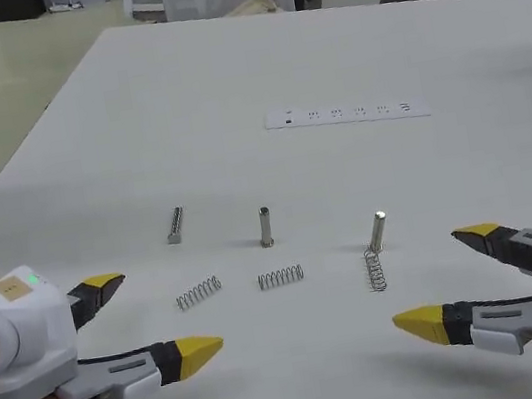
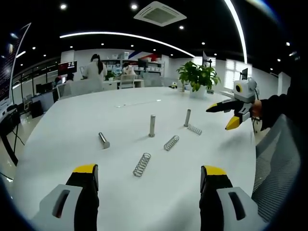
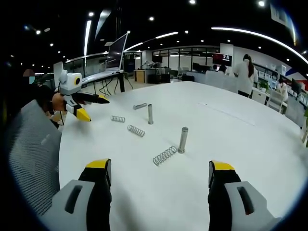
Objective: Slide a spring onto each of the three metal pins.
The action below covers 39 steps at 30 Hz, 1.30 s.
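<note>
Both grippers are wide open with nothing in them. The left gripper (image 1: pixel 153 316), grey body with yellow-tipped black jaws, hangs over the near left part of the white bench (image 1: pixel 226 74). The right gripper (image 1: pixel 445 275), same build, hangs over the near right.

Three short silver metal pins sit in a row across the middle of the bench. The left pin (image 1: pixel 175 225) is lying on its side, the middle pin (image 1: pixel 265 227) stands upright, and the right pin (image 1: pixel 377 230) stands too. All three are bare.

The three small coiled wire springs lie flat on the near-edge side of the pins. The left spring (image 1: pixel 198 292) and middle spring (image 1: pixel 280 277) are each a bit apart from their pins, while the right spring (image 1: pixel 374 270) has one end right at the foot of the right pin.

Farther off toward the far edge there's a long white power strip (image 1: pixel 347 114).
</note>
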Motion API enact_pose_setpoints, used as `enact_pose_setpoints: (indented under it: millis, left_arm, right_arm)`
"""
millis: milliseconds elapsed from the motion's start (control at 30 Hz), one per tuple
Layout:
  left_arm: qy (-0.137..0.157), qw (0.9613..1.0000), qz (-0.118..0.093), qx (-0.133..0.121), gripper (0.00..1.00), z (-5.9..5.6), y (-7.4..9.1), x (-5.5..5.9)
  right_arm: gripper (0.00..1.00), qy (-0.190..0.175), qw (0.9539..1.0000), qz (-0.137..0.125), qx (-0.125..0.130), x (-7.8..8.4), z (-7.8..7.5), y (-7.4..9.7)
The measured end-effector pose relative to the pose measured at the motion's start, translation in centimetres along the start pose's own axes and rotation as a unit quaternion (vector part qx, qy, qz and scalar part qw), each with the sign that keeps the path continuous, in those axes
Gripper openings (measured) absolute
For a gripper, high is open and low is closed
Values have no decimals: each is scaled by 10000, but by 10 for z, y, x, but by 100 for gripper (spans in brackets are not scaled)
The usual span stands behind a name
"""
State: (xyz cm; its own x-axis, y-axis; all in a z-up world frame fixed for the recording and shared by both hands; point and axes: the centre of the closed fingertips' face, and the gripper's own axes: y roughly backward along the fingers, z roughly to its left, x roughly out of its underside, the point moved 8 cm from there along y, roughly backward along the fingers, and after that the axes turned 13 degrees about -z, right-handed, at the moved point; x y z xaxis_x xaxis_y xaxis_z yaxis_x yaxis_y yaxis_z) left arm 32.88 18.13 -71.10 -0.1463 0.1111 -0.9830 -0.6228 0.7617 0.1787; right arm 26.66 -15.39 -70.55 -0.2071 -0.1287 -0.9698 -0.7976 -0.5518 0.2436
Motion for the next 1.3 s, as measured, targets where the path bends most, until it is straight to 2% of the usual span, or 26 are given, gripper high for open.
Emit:
enact_pose_setpoints:
  millis: [933, 1300]
  left_arm:
    - [26, 10000, 27, -26, 83, 2, 0, 0]
    - [-105, 9999, -32, -87, 82, 12, 0, -12]
  right_arm:
    - [82, -24, 10000, 5, 20, 3, 0, -1]
    - [81, -28, 10000, 7, 10, 3, 2, 0]
